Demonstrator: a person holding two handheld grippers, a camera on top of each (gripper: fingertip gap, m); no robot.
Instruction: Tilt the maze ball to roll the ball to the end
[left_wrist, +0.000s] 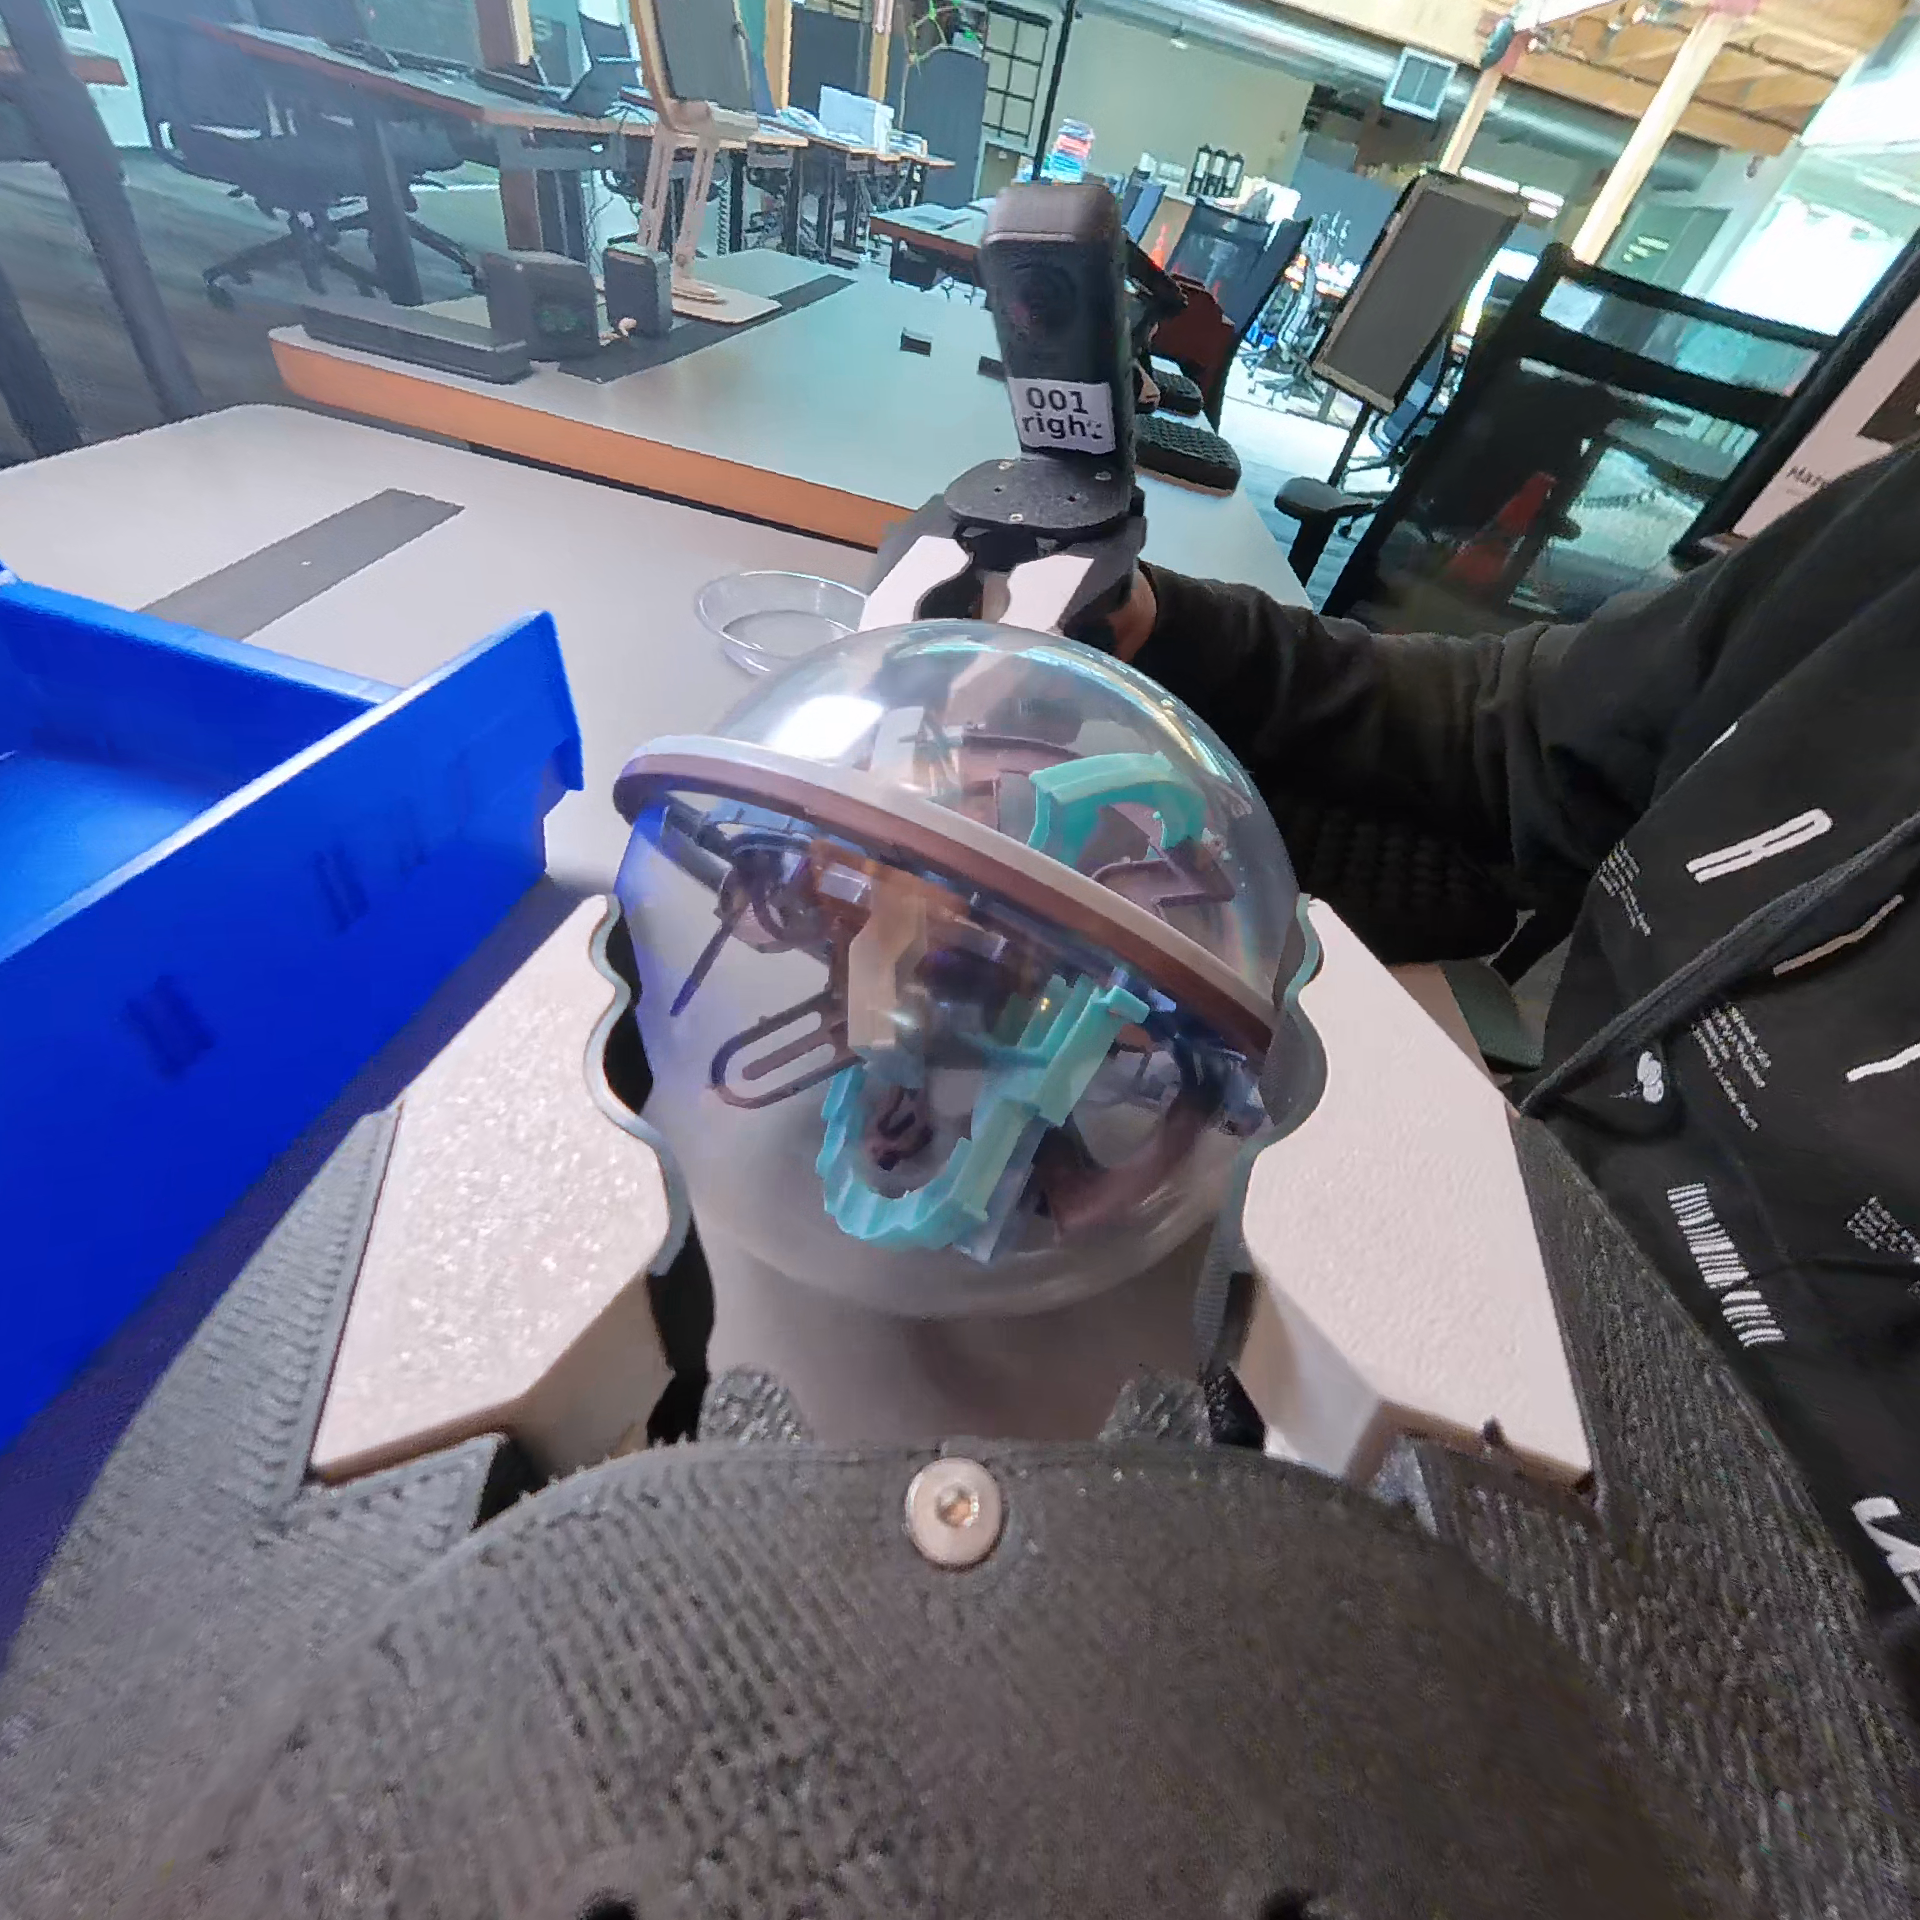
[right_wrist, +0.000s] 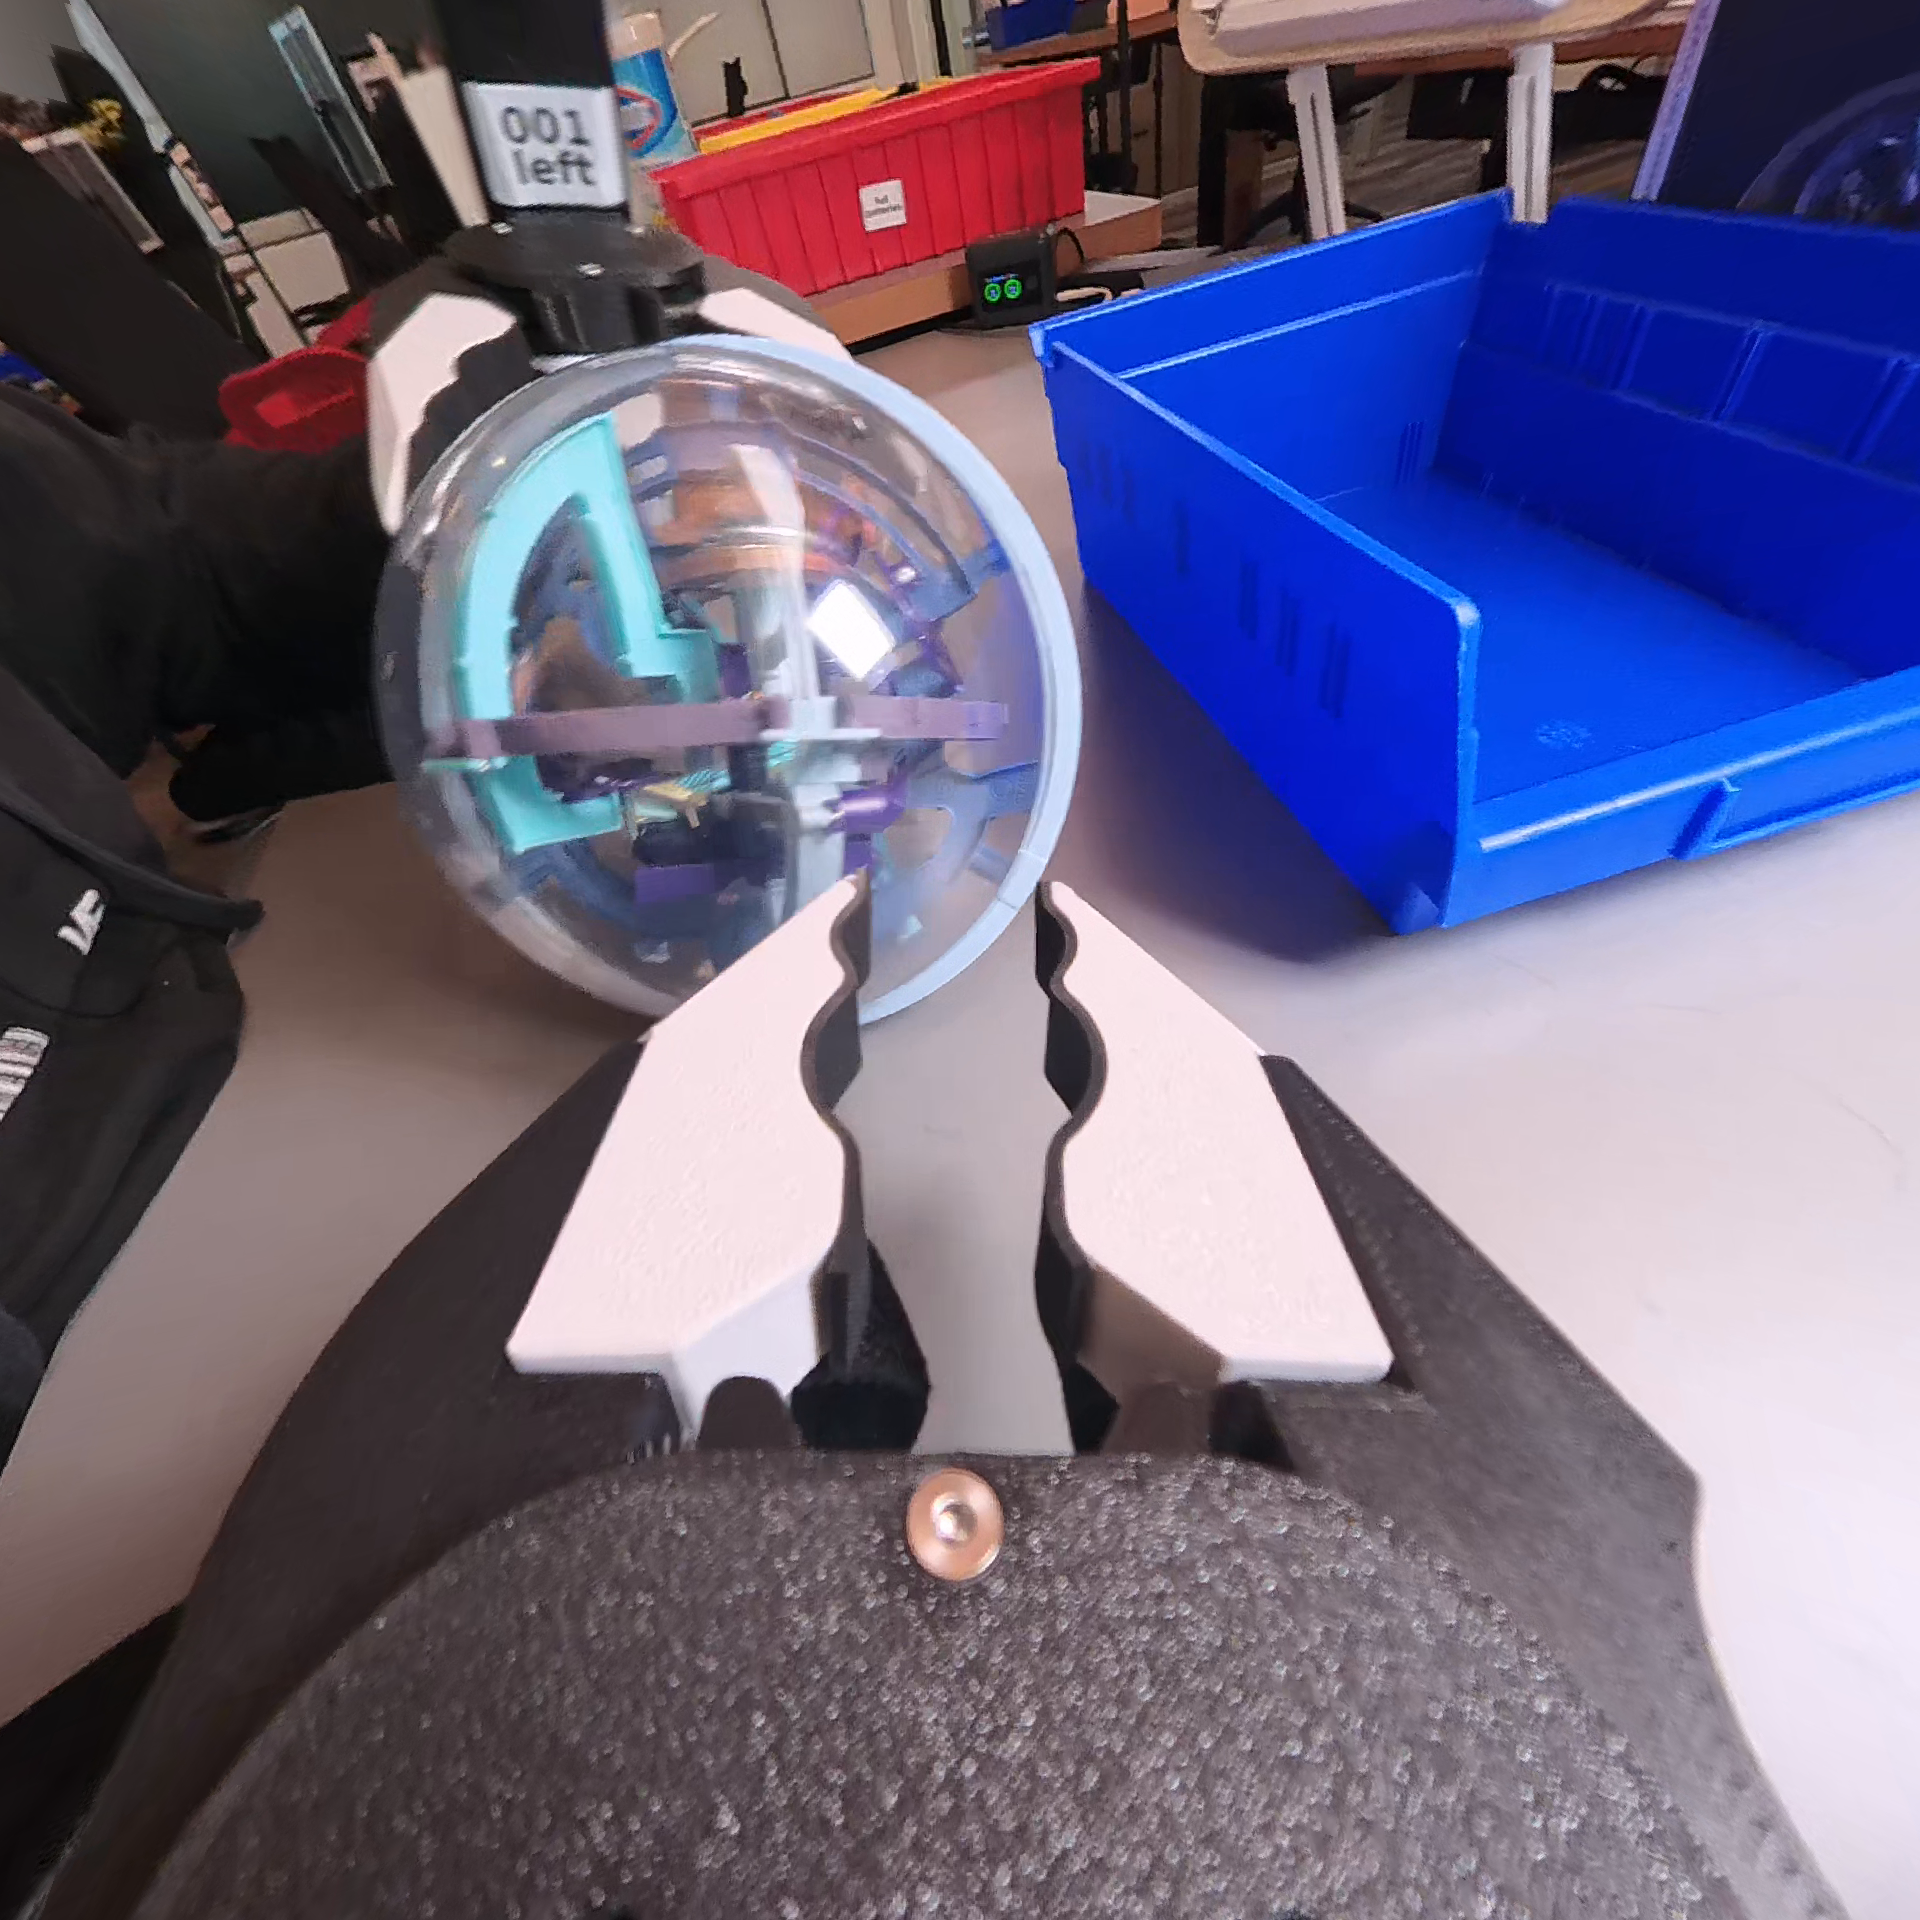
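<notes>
Maze ball, a clear sphere with teal, purple and brown tracks inside and a pale band tilted around its middle, sits clamped between the spread white fingers of my left gripper above the grey table. Beside it stands a blue bin. My right gripper, nearly closed and empty, points at its lower shell. Each gripper carries a white printed label.

The clear maze ball has teal and purple tracks; the bin is blue; the table is grey.
</notes>
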